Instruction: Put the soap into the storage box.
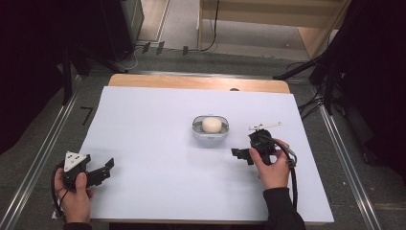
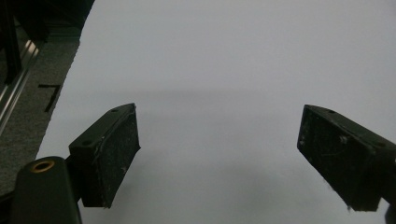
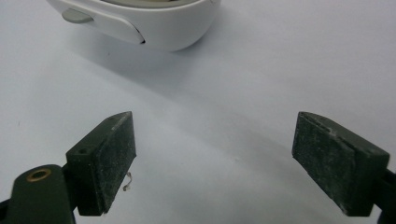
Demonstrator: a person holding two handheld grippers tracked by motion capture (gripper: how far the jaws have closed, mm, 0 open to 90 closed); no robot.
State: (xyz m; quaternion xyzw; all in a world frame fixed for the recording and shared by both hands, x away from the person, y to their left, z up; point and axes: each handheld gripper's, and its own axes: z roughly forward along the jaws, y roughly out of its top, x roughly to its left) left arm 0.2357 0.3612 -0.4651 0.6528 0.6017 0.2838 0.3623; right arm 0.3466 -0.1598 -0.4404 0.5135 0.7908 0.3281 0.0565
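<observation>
While I held the right gripper (image 1: 241,154) wide open, empty, near white bowl (image 1: 210,134) | round bun (image 1: 211,124) inside, ungrasped | left gripper (image 1: 106,168) agape, idle | pickup judged pending.

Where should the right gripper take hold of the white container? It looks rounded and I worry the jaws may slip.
Probably across the white container at its narrower width, coming from the near side where the right gripper already faces it, jaws wide open. The curved wall tapers downward, so gripping up by the rim seems safer.
</observation>
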